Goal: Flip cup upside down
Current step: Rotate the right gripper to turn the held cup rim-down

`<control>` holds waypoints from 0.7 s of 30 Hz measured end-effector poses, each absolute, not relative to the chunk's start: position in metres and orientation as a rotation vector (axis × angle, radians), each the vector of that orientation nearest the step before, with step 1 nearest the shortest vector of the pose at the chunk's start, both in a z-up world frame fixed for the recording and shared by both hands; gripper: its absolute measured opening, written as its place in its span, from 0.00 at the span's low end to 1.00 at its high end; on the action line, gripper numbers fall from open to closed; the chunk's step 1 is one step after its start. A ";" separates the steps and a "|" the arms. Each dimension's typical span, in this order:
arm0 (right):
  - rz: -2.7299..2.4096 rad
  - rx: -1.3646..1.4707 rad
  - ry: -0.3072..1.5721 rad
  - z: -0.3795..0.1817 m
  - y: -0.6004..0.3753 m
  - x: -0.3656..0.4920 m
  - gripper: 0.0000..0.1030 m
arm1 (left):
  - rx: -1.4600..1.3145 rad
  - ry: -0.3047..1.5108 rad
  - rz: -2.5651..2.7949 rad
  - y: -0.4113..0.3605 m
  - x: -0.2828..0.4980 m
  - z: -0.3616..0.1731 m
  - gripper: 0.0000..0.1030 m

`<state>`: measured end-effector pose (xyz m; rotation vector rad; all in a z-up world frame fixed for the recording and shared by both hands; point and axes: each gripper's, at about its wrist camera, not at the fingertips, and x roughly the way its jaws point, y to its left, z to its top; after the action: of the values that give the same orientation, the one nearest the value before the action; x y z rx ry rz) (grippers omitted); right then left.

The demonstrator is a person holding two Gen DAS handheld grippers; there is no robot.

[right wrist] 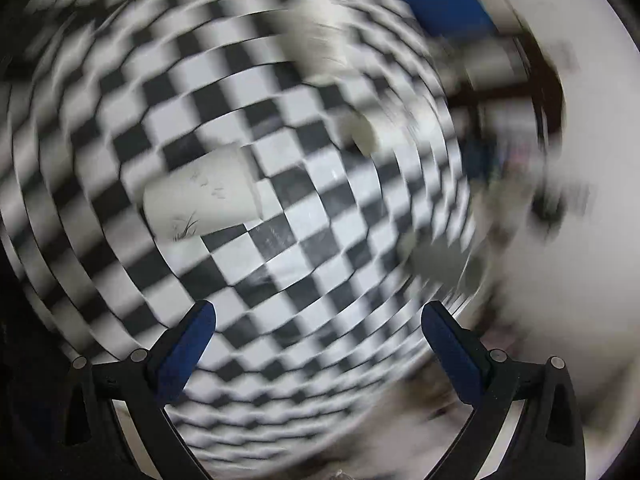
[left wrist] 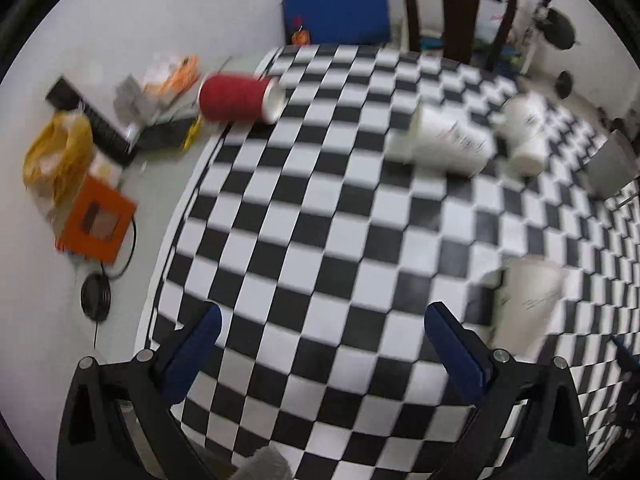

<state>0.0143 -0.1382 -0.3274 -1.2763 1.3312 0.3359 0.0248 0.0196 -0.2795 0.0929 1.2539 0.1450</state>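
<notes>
Your left gripper (left wrist: 320,324) hangs over the near part of the checkered table (left wrist: 320,208) with its blue-padded fingers (left wrist: 200,344) spread wide and nothing between them; your right gripper (right wrist: 318,320) is likewise wide apart and empty, though its view is smeared by spinning blur. In the left view a red cup (left wrist: 240,98) lies on its side at the far left edge of the table, its white mouth turned toward the middle; two white cups sit toward the far right, one (left wrist: 444,140) on its side, the other (left wrist: 524,136) just beside it, too blurred to judge its pose; a third white cup (left wrist: 528,300) stands near the right edge, close to your right finger. In the right view a white cup (right wrist: 200,200) lies on its side near the table's middle. An orange box (left wrist: 98,220) rests on the floor off the left edge.
</notes>
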 end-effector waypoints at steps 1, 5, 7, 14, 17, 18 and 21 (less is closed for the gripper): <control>0.373 -1.398 1.282 -0.336 -0.130 0.007 1.00 | 0.088 1.266 0.153 0.025 0.020 -0.285 1.00; 0.640 -1.898 1.007 -0.373 -0.104 -0.027 1.00 | 0.081 1.319 0.164 0.031 0.010 -0.308 1.00; 0.752 -2.078 0.912 -0.390 -0.102 -0.043 1.00 | 0.078 1.346 0.164 0.031 0.009 -0.319 1.00; 1.021 -2.510 0.583 -0.439 -0.110 -0.076 0.95 | 0.046 1.426 0.156 0.034 0.007 -0.347 1.00; 1.083 -2.642 0.488 -0.459 -0.119 -0.081 0.83 | 0.040 1.444 0.159 0.040 0.005 -0.353 1.00; 1.092 -2.665 0.467 -0.463 -0.121 -0.080 0.81 | 0.038 1.444 0.159 0.043 0.005 -0.355 1.00; 1.120 -2.710 0.433 -0.472 -0.122 -0.078 0.74 | 0.033 1.436 0.161 0.046 0.005 -0.356 1.00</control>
<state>-0.0781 -0.1219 -0.4720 -2.7101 0.4326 1.1200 0.0053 0.0461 -0.3559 0.0335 1.4359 0.1614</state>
